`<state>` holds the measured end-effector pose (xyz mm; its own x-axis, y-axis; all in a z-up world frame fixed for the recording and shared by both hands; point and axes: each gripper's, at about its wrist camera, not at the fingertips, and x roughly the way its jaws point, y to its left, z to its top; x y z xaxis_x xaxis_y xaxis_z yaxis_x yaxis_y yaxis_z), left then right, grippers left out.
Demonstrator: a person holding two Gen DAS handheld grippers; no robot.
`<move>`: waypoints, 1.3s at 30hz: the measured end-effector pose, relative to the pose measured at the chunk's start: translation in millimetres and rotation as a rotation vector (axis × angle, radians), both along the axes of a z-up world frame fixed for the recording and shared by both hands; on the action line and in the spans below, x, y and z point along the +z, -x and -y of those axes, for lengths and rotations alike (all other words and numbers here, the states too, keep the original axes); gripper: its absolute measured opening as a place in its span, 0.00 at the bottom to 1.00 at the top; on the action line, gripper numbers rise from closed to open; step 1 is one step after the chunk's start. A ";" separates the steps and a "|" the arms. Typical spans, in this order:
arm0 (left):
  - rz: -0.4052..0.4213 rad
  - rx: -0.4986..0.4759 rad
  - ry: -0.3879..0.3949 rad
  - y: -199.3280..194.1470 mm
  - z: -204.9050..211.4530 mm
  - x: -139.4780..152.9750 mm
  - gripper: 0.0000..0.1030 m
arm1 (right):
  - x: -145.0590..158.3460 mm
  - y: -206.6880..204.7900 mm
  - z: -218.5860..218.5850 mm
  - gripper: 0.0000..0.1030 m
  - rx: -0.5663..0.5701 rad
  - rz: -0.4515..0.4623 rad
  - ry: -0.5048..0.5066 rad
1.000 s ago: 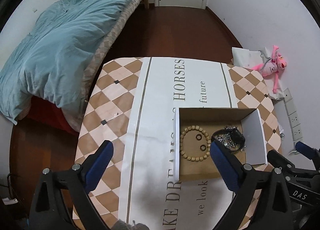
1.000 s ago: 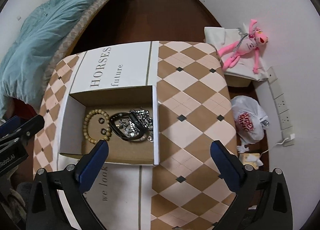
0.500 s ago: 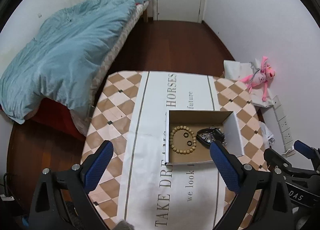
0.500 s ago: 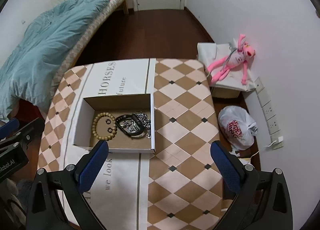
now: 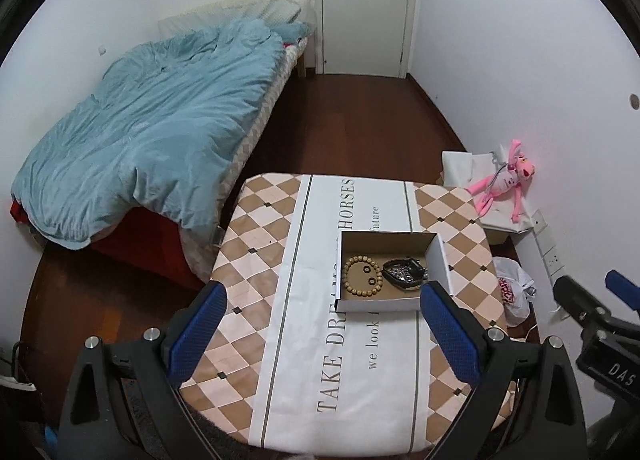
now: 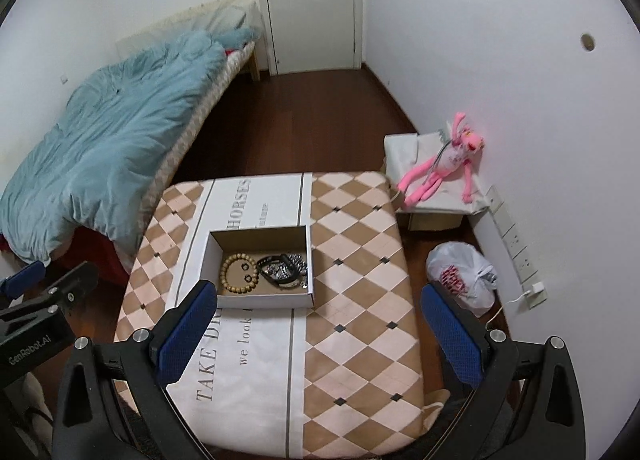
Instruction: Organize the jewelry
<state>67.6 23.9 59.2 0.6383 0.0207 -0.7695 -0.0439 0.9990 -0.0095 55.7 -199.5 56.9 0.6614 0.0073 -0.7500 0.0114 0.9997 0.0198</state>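
Observation:
A shallow cardboard box point(image 5: 440, 260) point(image 6: 214, 256) stands on the chequered table point(image 5: 248, 260) point(image 6: 360, 280). Inside lie a wooden bead bracelet point(image 5: 362, 275) point(image 6: 239, 273), two small dark rings point(image 5: 367, 269) point(image 6: 244, 268) and a tangle of black and silver jewellery point(image 5: 402, 273) point(image 6: 282, 270). My left gripper point(image 5: 320, 310) is open and empty, high above the table's near side. My right gripper point(image 6: 320, 310) is open and empty, also high and back from the box.
A bed with a blue duvet point(image 5: 152, 140) lies to the left. A pink plush toy point(image 6: 444, 170) sits on a white box at the right wall. A white plastic bag point(image 6: 460, 278) lies on the floor by wall sockets. A closed door point(image 5: 364, 8) stands at the back.
Both grippers have pulled up and back from the table, so the box looks smaller and farther. More of the room shows. The jewellery has not moved.

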 end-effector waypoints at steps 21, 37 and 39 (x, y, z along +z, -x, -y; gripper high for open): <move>-0.024 -0.025 0.025 46.6 13.1 27.2 0.96 | 37.8 55.9 1.5 1.00 0.016 0.026 -0.006; -0.071 0.015 0.023 10.6 12.2 4.4 0.96 | 15.9 15.6 -1.1 1.00 -0.005 0.001 0.030; -0.081 0.015 0.023 3.8 10.7 -0.6 0.96 | 9.9 6.1 -1.9 1.00 -0.010 -0.010 0.041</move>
